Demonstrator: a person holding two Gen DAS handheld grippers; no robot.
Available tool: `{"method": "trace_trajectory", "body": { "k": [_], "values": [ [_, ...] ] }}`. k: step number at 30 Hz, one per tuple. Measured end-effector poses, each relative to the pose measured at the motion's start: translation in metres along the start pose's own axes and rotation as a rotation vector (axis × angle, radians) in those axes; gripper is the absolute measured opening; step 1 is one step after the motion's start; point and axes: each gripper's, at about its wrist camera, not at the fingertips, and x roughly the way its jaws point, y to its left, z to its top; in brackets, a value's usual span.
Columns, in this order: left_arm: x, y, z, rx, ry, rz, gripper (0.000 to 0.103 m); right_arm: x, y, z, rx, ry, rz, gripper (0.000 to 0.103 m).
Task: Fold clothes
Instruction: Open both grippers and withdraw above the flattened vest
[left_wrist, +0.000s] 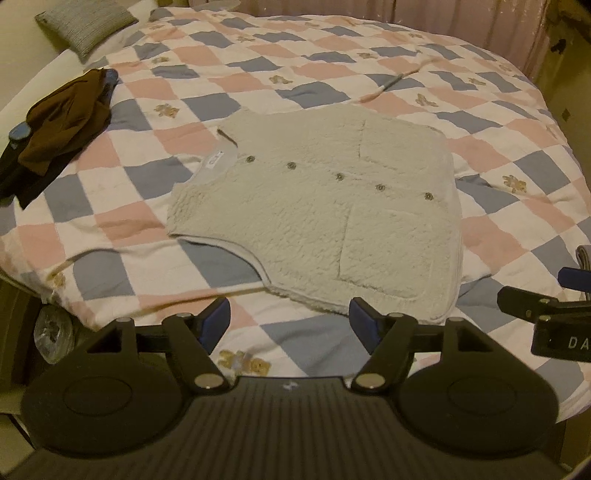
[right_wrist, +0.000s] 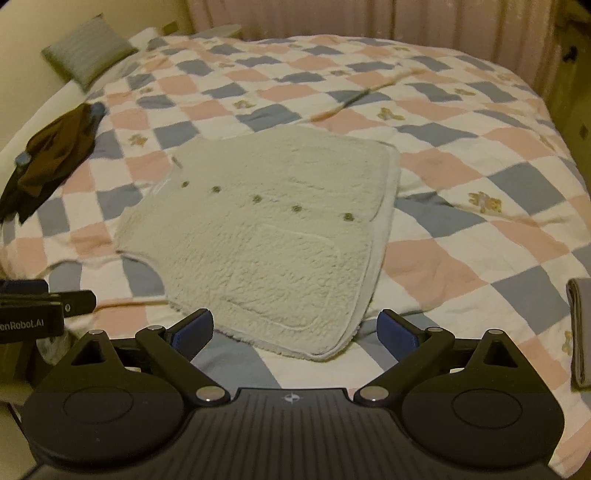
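The cream fleece vest (left_wrist: 314, 206) lay spread flat near the middle of the bed, buttoned down its front with five small buttons, two patch pockets showing, its collar end toward the pillow side and its hem toward the right. It rested on a checked quilt (left_wrist: 207, 62) of pink, blue and white squares with little bears. Both tools hung above the near edge, well short of the fabric: the left gripper (left_wrist: 288, 317) stood with its jaws parted and nothing between them, and the right gripper (right_wrist: 295, 326) stood spread wider still, likewise empty — neither touched the vest. Off to the left lay a heap of dark brown clothing (left_wrist: 62, 129), with a grey pillow (left_wrist: 85, 26) beyond it; at the right edge a folded grey item (right_wrist: 580, 332) sat on the quilt. Judging from this, no fold had yet been begun. The risk was in the pinch: the fleece was thick and the quilt beneath soft and loose, so a jaw coming down too deep might catch the quilt along with the vest's edge and drag both. A grip on only the top layer at the armhole or hem could peel the front from the back and leave the fold crooked.
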Motion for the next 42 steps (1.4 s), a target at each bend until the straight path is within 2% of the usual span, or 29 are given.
{"method": "trace_trajectory", "body": {
  "k": [9, 20, 32, 42],
  "values": [
    [-0.012, -0.002, -0.015, -0.012, -0.010, 0.014, 0.068, -0.004, 0.005, -0.012, -0.038, 0.019, 0.018, 0.098],
    [-0.020, -0.004, -0.020, -0.004, -0.019, 0.028, 0.069, -0.015, 0.004, -0.014, -0.048, -0.011, 0.003, 0.099],
    [-0.034, -0.007, -0.020, -0.008, -0.051, 0.043, 0.072, -0.022, 0.001, -0.011, -0.058, -0.039, 0.029, 0.099],
    [-0.020, 0.005, -0.023, -0.042, -0.017, 0.021, 0.073, -0.016, -0.007, -0.011, -0.029, -0.030, 0.050, 0.100]
  ]
}}
